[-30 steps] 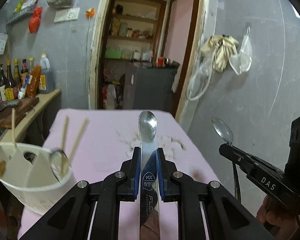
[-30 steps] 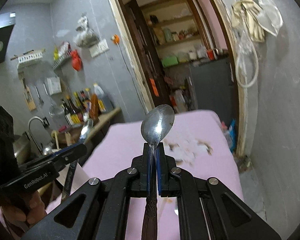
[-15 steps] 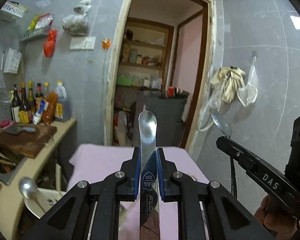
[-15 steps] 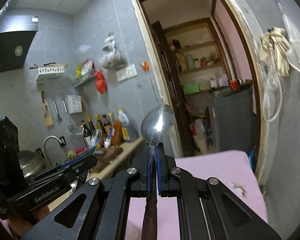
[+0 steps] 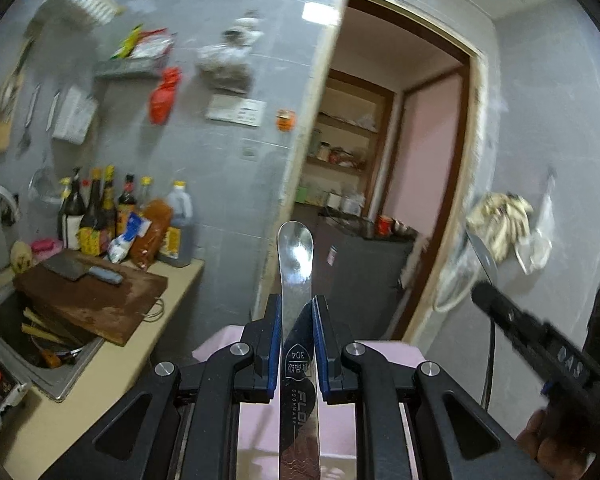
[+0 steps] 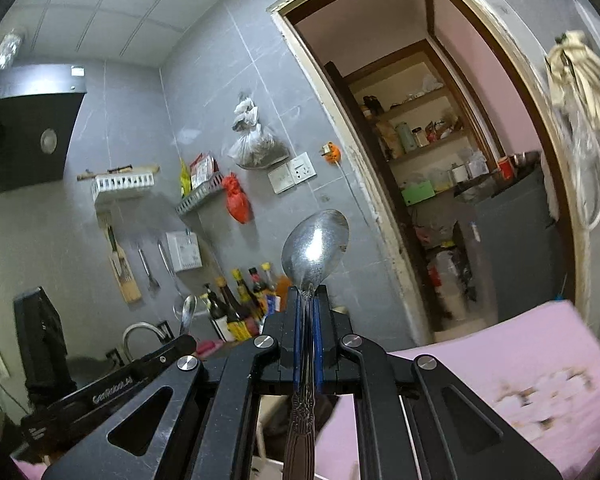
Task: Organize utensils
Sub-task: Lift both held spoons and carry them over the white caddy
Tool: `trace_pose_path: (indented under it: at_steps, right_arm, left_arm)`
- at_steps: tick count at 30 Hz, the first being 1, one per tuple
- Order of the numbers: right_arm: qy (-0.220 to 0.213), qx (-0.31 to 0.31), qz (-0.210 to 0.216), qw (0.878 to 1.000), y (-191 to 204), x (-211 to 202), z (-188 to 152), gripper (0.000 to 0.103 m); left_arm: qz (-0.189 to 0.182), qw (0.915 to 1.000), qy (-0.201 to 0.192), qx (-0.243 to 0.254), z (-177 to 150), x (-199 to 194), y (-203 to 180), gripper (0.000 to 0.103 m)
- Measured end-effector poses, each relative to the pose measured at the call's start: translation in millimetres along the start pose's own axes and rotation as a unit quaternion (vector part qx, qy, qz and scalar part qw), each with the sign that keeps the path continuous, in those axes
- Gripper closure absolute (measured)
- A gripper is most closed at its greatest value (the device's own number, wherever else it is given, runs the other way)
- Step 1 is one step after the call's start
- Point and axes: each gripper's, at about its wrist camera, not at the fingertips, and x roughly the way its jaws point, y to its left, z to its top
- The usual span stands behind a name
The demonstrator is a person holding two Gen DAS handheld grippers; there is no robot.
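Your left gripper (image 5: pixel 296 344) is clamped on the flat steel spoon (image 5: pixel 296 264), your right gripper (image 6: pixel 308 332) on the ornate-handled steel spoon (image 6: pixel 314 246); each spoon's long axis runs straight ahead, bowl forward and up.

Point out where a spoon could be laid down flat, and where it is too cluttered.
The pink cloth is bare along its far edge toward the doorway, though stained patches sit nearer. The beige counter has a free strip between the chopping board and the cloth. It is crowded at the bottles against the wall and in the sink.
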Motion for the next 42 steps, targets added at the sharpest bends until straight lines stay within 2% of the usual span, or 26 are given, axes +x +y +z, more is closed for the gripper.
trace_pose_path:
  at_steps: [5, 17, 25, 33, 42]
  right_arm:
    - [-0.013, 0.017, -0.015, 1.0, 2.2, 11.9, -29.2, 0.098]
    - [-0.026, 0.044, -0.059, 0.997, -6.0, 14.1, -87.7, 0.098]
    - [-0.02, 0.023, -0.049, 0.998, -3.6, 17.7, -100.8, 0.098]
    - [-0.016, 0.015, -0.04, 0.999, -5.4, 17.0, -110.0, 0.098]
    - [-0.004, -0.007, -0.041, 0.999, -2.5, 16.8, -111.5, 0.097]
  left_arm:
    - [0.009, 0.9989, -0.01, -0.044, 0.7, 15.5, 39.7, 0.089]
    - [0.001, 0.9938, -0.011, -0.111, -37.4, 29.5, 76.3, 0.089]
    - [0.013, 0.9945, -0.032, -0.099, -52.1, 29.3, 76.3, 0.089]
    - [0.033, 0.9953, -0.081, -0.042, -65.9, 18.0, 58.9, 0.089]
    - [0.04, 0.9955, -0.085, -0.009, -80.5, 14.7, 47.0, 0.088]
